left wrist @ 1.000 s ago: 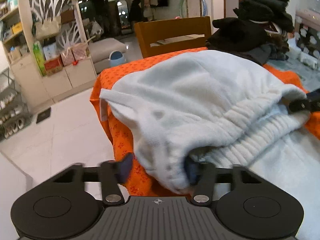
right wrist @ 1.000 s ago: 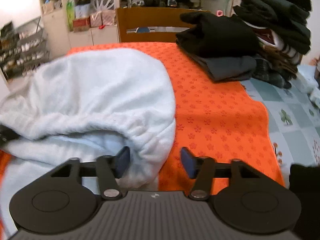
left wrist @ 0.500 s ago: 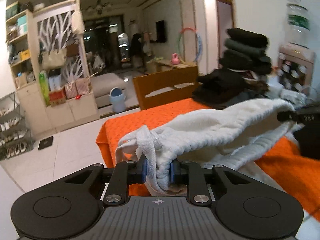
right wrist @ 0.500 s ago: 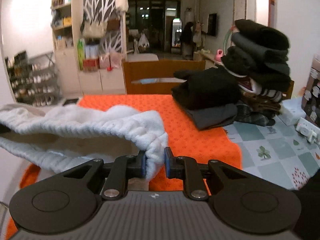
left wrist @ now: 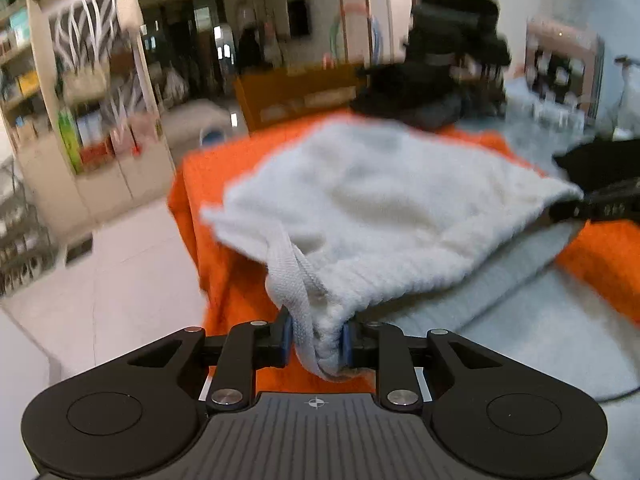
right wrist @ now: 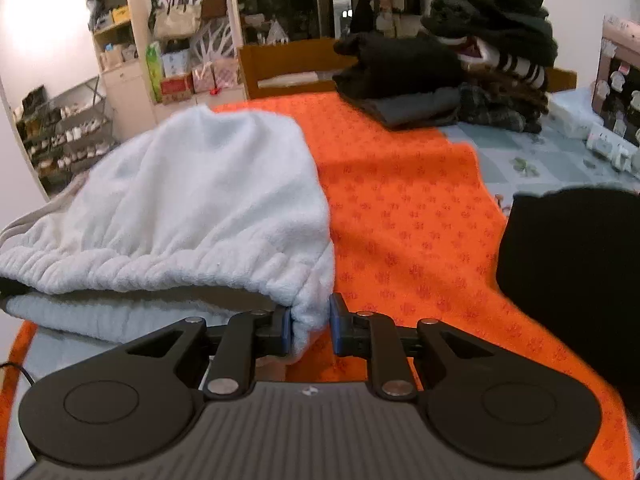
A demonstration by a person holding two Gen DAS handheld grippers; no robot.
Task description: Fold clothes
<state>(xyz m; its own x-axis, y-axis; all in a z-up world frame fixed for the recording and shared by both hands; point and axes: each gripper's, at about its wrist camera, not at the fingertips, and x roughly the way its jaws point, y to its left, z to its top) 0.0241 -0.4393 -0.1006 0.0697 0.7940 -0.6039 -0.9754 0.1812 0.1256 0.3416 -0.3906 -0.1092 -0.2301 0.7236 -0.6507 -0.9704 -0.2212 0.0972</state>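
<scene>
Half a second ago I had the ribbed waistband lifted clear of the desk; now it is lower and carried toward the far side, so the white fleece garment [right wrist: 208, 200] drapes over its own lower layer on the orange cloth [right wrist: 408, 216]. I judge the fold nearly laid. My left tongs [left wrist: 316, 340] are clamped on the waistband corner and its drawstring [left wrist: 292, 280]. My right tongs [right wrist: 310, 328] pinch the other corner, though the right pad seems barely touching. Both point forward, roughly level, just above the desk [right wrist: 540, 160], the dark stacked clothes [right wrist: 440, 72] far behind.
</scene>
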